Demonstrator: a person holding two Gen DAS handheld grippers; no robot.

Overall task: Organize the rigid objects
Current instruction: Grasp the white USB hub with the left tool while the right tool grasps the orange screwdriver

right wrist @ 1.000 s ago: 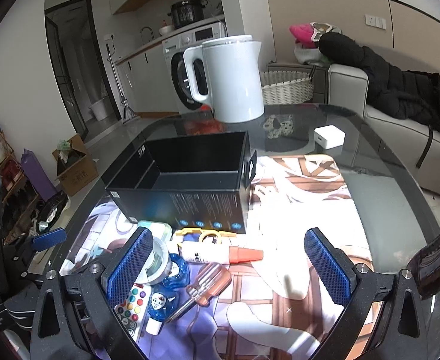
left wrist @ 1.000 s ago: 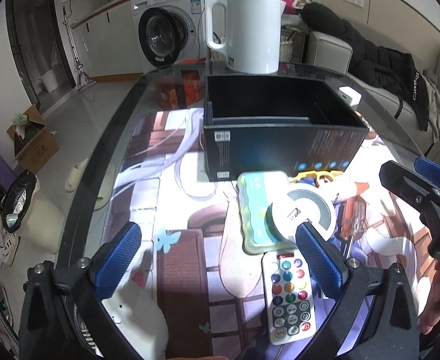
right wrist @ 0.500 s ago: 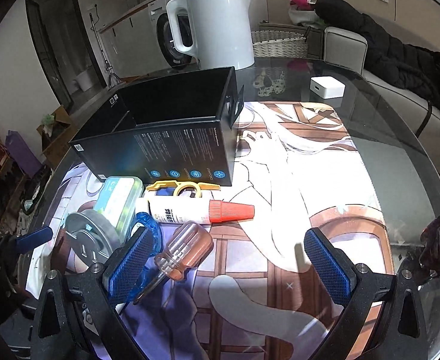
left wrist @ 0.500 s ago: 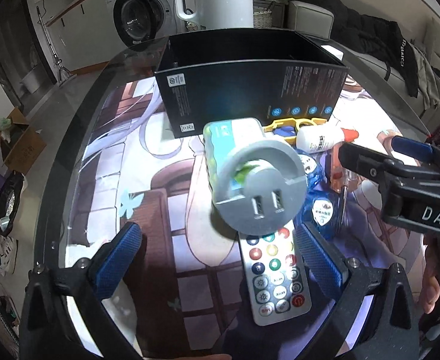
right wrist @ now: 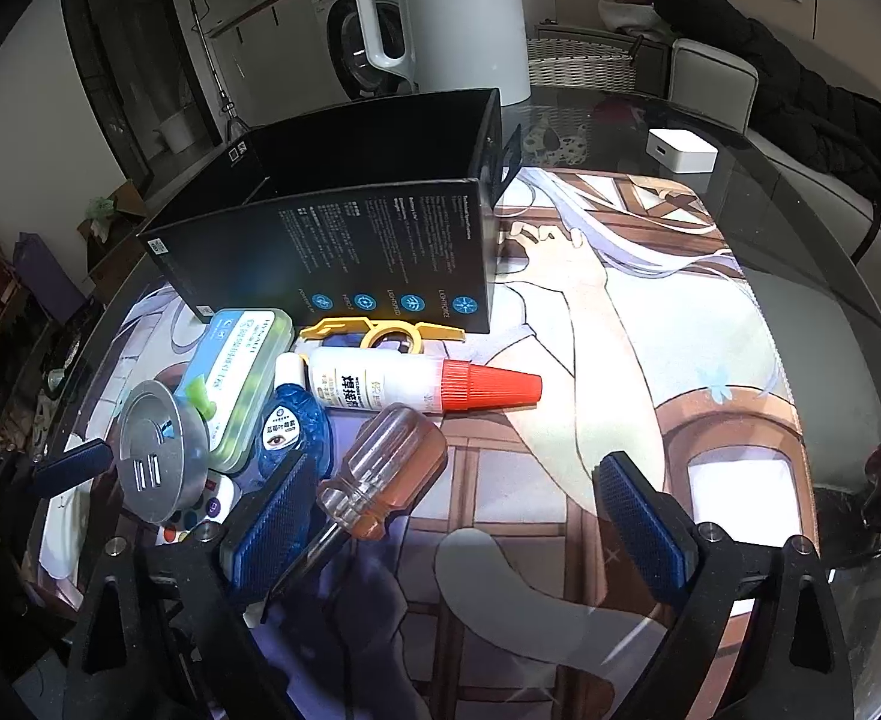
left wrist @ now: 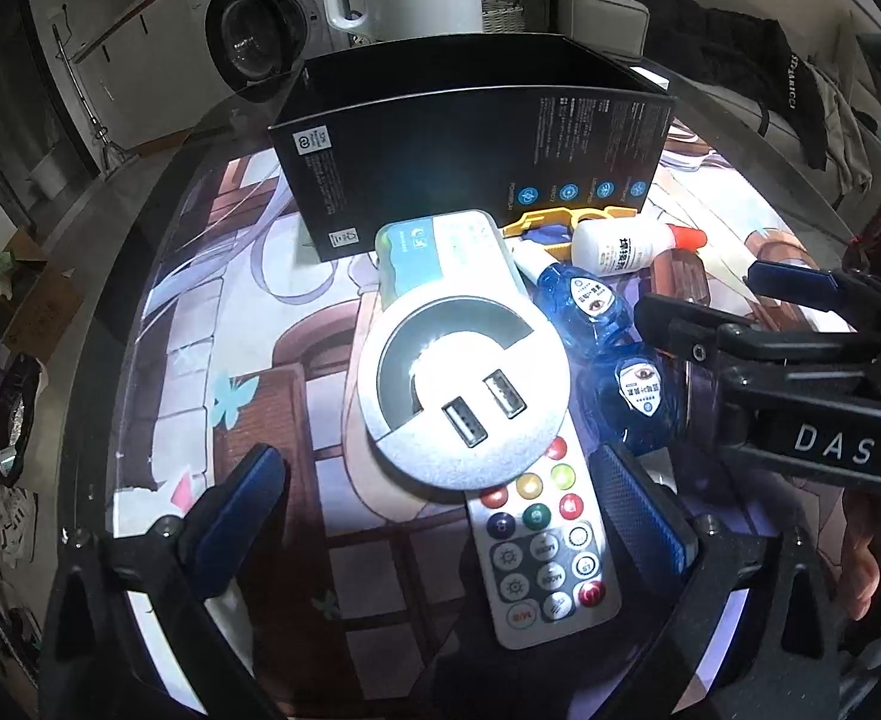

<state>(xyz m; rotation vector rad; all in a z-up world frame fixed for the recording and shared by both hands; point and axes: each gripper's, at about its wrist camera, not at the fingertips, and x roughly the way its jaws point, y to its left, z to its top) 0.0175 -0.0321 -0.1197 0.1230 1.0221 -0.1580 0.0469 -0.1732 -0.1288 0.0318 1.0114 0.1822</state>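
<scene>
While both grippers hang over the printed mat (right wrist: 650,360) on the round glass table (right wrist: 830,198), neither holds anything. The left gripper (left wrist: 440,516) has its blue pads spread wide, and between them lie the lower edge of a round silver USB puck (left wrist: 461,387) and the white remote control (left wrist: 545,546) that the puck partly covers — the pads touch neither. The right gripper (right wrist: 464,516) is wide too, its jaws closing; the amber-handled screwdriver (right wrist: 380,471) lies just inside its left pad, with no clear contact. In the right wrist view the clutter sits in a tight group in front of the open black box (right wrist: 344,222): a green-and-white case (right wrist: 242,372) touching the puck, 2 blue eye-drop bottles (left wrist: 584,309) beside it, a white glue bottle with a red cap (right wrist: 416,387), and a yellow plastic tool (right wrist: 380,330) lying against the box's front wall. Inside the box, what shows of the floor is bare. Behind it stands a white kettle (right wrist: 458,18), and a small white cube (right wrist: 680,150) rests well apart on the bare glass.
</scene>
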